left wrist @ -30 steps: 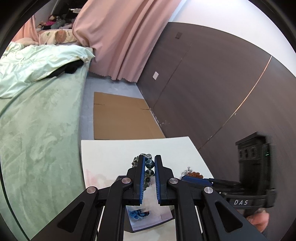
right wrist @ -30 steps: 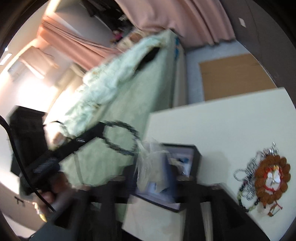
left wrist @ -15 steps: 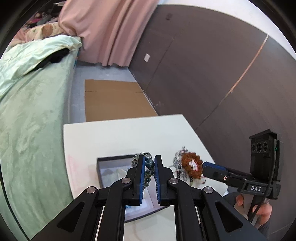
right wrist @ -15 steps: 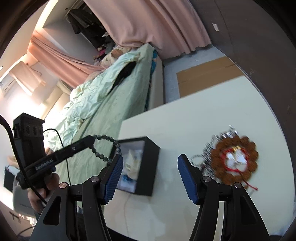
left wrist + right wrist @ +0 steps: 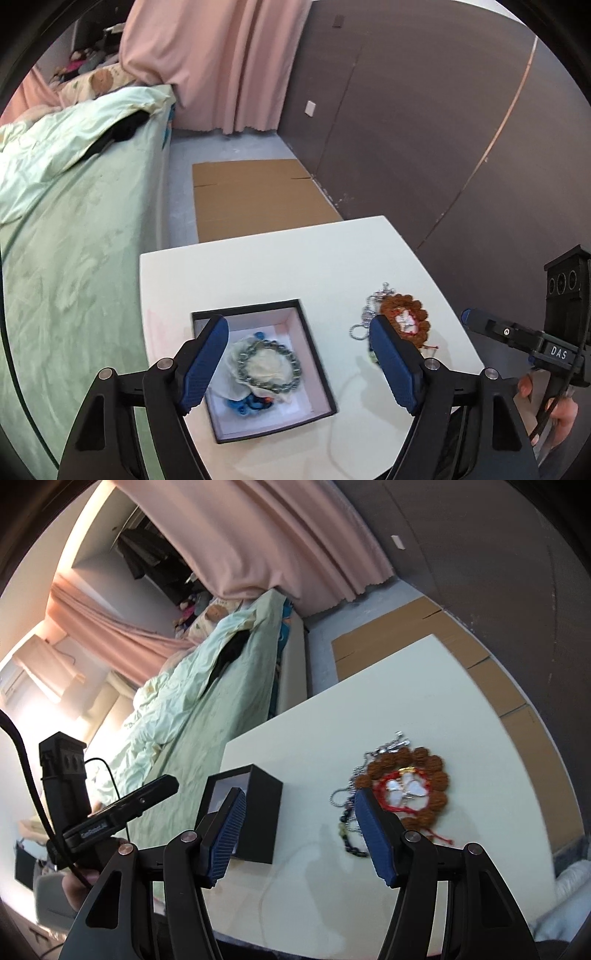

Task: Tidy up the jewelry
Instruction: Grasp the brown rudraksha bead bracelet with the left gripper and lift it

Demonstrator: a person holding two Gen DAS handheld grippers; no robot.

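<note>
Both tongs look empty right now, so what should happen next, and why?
Probably the right tongs, open and empty, should dip toward the brown bead bracelet lying in the pile on the table. The dark bead bracelet already rests inside the black box, below the open left tongs.

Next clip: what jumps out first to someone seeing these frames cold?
The open black box on the white table, a grey beaded bracelet lying inside on crumpled paper. Right of it sits a brown bead bracelet on a tangle of silver chains. Both grippers, left and right, hover open and empty.
</note>
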